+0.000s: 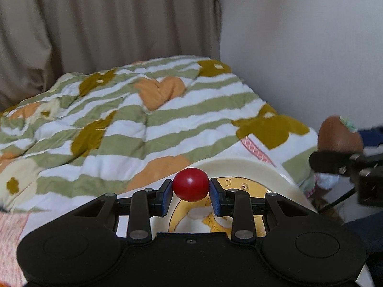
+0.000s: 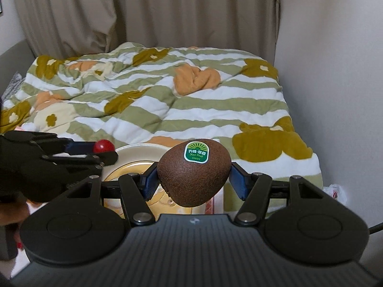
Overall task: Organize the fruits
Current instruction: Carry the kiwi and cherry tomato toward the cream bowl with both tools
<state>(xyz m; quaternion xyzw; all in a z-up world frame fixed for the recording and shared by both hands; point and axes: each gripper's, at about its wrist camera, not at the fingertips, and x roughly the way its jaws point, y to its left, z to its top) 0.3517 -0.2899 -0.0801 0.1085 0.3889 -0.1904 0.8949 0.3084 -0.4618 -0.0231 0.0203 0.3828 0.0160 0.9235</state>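
— How many fruits do you count?
— Two. One small red fruit (image 1: 190, 184) pinched in the left gripper (image 1: 190, 191), one kiwi (image 2: 194, 172) clamped in the right gripper (image 2: 194, 179).
— And beneath?
— One cream plate (image 1: 253, 167) on the striped quilt (image 1: 119, 124), under both fruits. Curtain (image 2: 143, 12) behind; nothing blocks it.

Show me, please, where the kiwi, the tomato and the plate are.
kiwi (image 2: 194, 179): right wrist view, brown skin.
tomato (image 1: 190, 184): left wrist view, red front.
plate (image 1: 239, 165): left wrist view, cream rim.
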